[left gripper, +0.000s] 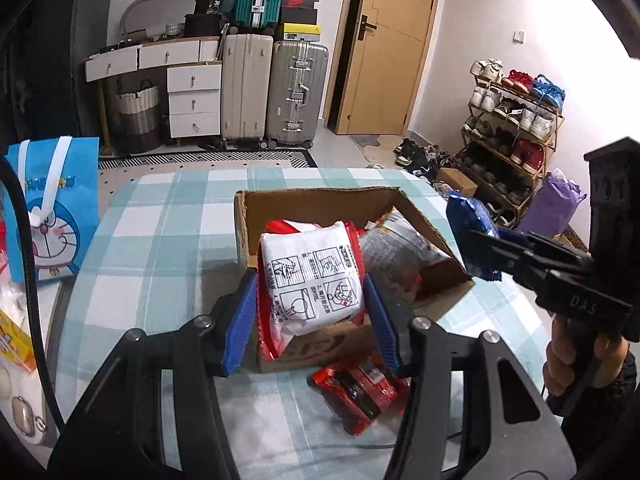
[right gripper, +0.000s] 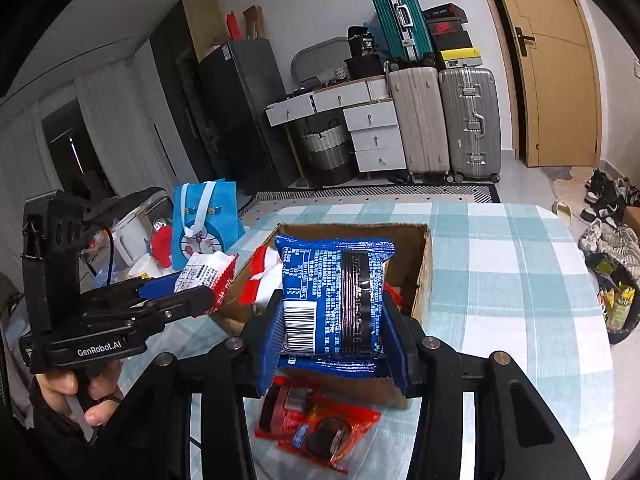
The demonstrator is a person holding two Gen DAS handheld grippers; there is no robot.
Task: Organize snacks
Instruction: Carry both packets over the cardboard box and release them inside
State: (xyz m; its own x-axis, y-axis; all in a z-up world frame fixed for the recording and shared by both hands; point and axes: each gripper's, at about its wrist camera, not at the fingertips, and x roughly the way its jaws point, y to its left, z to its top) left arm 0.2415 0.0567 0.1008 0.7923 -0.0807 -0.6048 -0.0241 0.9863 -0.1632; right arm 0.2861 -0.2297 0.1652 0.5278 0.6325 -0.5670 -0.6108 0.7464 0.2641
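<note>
Left gripper (left gripper: 310, 300) clamps a white and red snack packet (left gripper: 312, 280) between its blue pads, holding it above the near edge of the cardboard box (left gripper: 320, 208). Right gripper (right gripper: 334, 320) is closed on a blue snack packet (right gripper: 334, 300), also raised over the box's near side. In the left wrist view the right gripper (left gripper: 480, 248) shows at the right edge, its blue packet near the box's right wall. The box sits on the checked counter (left gripper: 160, 220) with other packets inside. A red snack packet (right gripper: 316, 428) lies flat on the counter just beside the box's near wall. A blue cartoon bag (left gripper: 56, 208) stands at the counter's left edge.
</note>
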